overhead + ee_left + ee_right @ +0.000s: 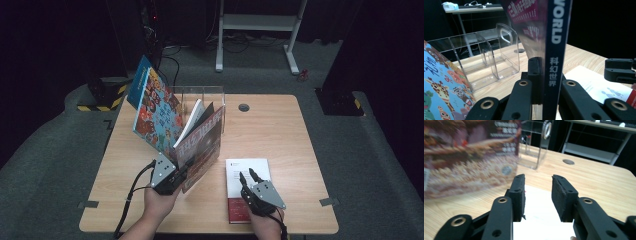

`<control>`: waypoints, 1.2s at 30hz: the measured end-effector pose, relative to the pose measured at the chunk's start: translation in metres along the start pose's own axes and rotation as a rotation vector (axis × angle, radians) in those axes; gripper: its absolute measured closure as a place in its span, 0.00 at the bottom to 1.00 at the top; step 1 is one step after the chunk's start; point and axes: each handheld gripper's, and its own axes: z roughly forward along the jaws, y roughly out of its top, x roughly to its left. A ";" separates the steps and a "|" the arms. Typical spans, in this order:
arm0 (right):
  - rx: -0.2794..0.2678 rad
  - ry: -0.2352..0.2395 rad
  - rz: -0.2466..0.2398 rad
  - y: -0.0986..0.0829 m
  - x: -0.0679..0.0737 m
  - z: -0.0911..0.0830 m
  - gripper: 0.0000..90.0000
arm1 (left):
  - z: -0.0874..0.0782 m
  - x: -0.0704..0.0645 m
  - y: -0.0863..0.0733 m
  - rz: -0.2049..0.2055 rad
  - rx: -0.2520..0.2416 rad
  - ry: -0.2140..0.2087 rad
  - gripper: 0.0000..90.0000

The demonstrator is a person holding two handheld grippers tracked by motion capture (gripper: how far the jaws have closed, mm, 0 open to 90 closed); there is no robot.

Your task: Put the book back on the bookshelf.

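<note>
Left tongs (181,172): pinching magazine (200,147) spine, upright at 12 o'clock. Right tongs (246,176): spread, above white booklet (247,170) flat on worktop (280,130). Clear rack (205,100): 11 o'clock.

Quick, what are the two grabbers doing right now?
Left gripper: closed on the magazine, held upright by its spine.
Right gripper: open, holding nothing, over the white book.
</note>
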 end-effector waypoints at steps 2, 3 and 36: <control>0.012 -0.006 0.006 -0.002 -0.005 0.000 0.68 | 0.001 0.001 0.001 -0.004 -0.001 0.003 0.94; 0.016 -0.013 0.008 -0.003 -0.008 0.000 0.67 | 0.001 0.002 0.002 -0.005 0.000 0.007 0.94; 0.013 -0.021 0.053 -0.007 -0.035 -0.009 0.63 | 0.013 0.041 0.030 -0.018 0.014 0.204 0.94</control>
